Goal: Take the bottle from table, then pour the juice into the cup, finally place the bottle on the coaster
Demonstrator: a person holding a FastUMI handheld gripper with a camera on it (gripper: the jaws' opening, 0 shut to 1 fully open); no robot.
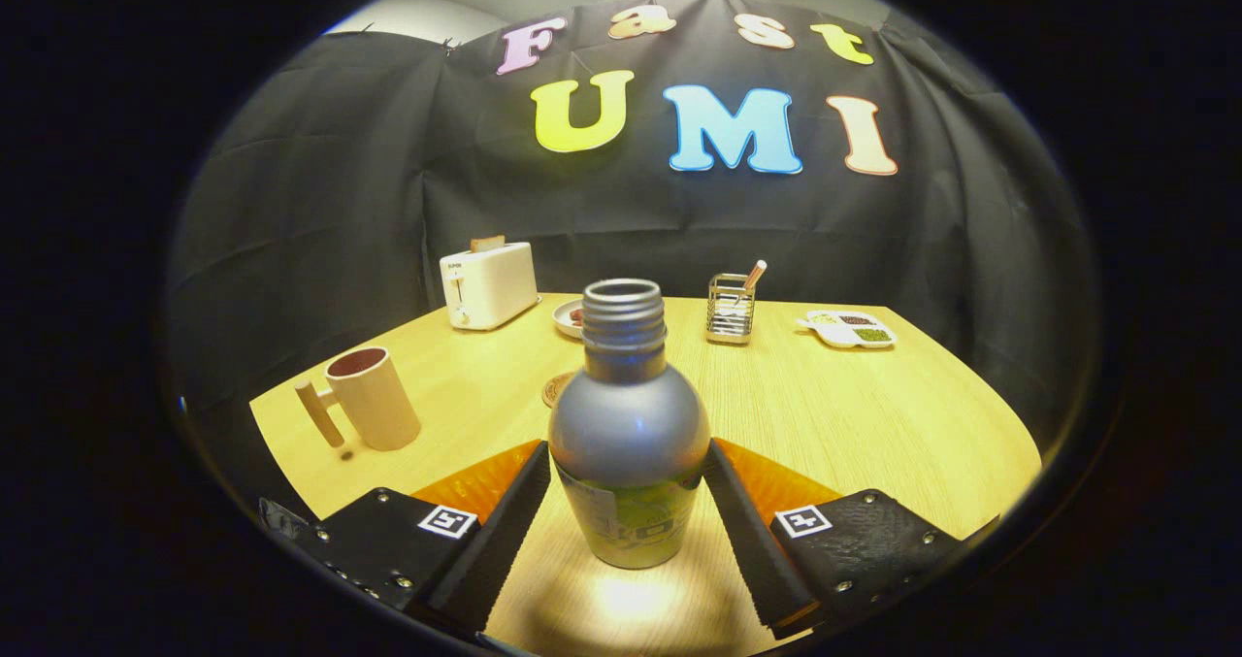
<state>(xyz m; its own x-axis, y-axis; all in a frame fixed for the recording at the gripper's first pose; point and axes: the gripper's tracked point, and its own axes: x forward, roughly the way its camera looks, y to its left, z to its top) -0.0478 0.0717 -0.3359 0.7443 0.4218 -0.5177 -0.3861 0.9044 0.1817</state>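
A grey metallic bottle (629, 424) with a green label and an open, capless neck stands upright between my fingers. My gripper (629, 455) is shut on it, both fingers pressing its sides at the widest part. I cannot tell whether its base rests on the table or hangs just above it. A beige cup (374, 400) with a wooden handle stands to the left, beyond the left finger. A round brown coaster (557, 387) lies just behind the bottle, mostly hidden by it.
On the wooden table's (873, 414) far side stand a white toaster (488, 283), a small plate (569, 317), a wire utensil holder (731, 308) and a white sectioned dish (847, 329). Black cloth walls the booth behind.
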